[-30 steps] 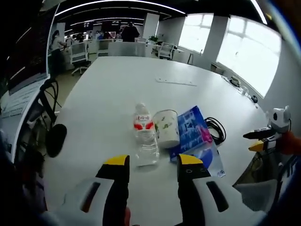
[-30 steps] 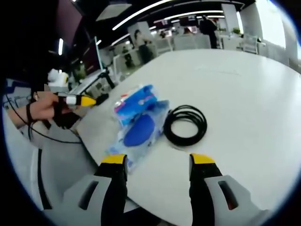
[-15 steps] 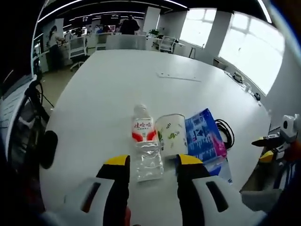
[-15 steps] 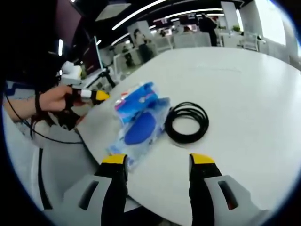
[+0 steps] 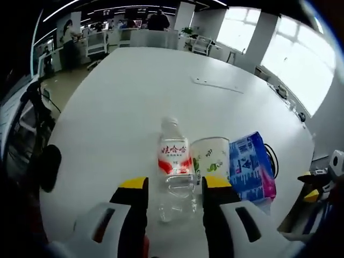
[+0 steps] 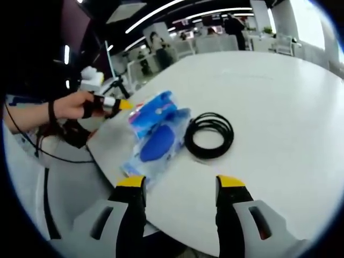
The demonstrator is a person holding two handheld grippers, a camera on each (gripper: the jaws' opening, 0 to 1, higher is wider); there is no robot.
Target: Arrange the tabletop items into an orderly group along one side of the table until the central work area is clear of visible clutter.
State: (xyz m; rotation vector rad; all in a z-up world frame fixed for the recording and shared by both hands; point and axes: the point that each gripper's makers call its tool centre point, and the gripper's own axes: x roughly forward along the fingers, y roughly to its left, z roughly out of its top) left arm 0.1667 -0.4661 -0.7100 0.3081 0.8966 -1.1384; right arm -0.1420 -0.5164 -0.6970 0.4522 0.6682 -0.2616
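Bottle (image 5: 174, 169) lies clear and red-labelled on the white table (image 5: 123, 97), its lower end partly hidden between my left gripper's (image 5: 171, 185) spread, empty jaws. Touching the bottle's right side stands a paper cup (image 5: 210, 161); beyond that, a blue packet (image 5: 251, 169) half covers a black cable coil (image 5: 272, 159). Past the bottle, I see broad bare tabletop. My right gripper (image 6: 178, 185) is also wide apart and empty, short of the packet, which overhangs the table's near edge.
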